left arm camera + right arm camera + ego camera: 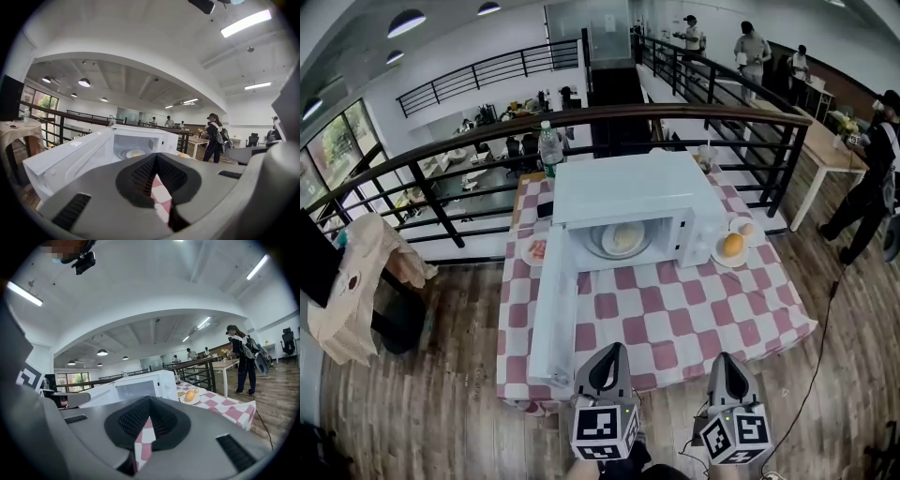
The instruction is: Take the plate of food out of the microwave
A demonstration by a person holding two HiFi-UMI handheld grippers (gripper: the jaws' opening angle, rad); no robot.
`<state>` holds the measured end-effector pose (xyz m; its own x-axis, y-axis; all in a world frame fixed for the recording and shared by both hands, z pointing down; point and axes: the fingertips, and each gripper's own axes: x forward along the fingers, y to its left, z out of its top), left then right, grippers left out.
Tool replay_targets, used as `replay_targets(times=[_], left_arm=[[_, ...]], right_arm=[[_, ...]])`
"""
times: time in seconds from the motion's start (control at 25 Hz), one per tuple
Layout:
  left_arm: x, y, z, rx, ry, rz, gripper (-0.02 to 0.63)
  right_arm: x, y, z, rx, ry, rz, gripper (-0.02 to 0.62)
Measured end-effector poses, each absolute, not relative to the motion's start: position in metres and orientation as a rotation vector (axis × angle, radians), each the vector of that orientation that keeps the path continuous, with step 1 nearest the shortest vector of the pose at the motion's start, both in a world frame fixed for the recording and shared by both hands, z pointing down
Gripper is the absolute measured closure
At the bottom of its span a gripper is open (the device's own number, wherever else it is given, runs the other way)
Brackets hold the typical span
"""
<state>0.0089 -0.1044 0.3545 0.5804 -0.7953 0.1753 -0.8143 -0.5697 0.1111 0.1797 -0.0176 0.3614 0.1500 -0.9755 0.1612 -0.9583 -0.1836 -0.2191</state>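
Observation:
A white microwave (pixel 628 192) stands on the pink checkered table (pixel 694 323) with its door (pixel 551 314) swung open to the left. Inside, on the turntable, sits the plate of food (pixel 621 239), pale and round; the left gripper view also shows this plate (pixel 132 153) deep in the cavity. My left gripper (pixel 612 349) is shut and empty at the table's near edge, well short of the microwave. My right gripper (pixel 724 358) is beside it, also shut with nothing held. In both gripper views the jaws meet at the tips (pixel 156 157) (pixel 149 399).
Right of the microwave are a plate with an orange (pixel 732 247) and a small dish with an egg (pixel 744 227). Another plate (pixel 537 250) lies left of the door, and a bottle (pixel 549 148) stands behind. A railing (pixel 675 117) runs behind the table. People stand far right.

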Motion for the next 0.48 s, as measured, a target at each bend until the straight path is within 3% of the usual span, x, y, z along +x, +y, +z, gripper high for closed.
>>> replay_targets(times=[0.48], left_arm=[[0.001, -0.131, 0.357, 2.601, -1.403, 0.163, 0.598]], right_arm=[[0.171, -0.060, 0.367, -2.278, 2.033, -0.446, 0.601]])
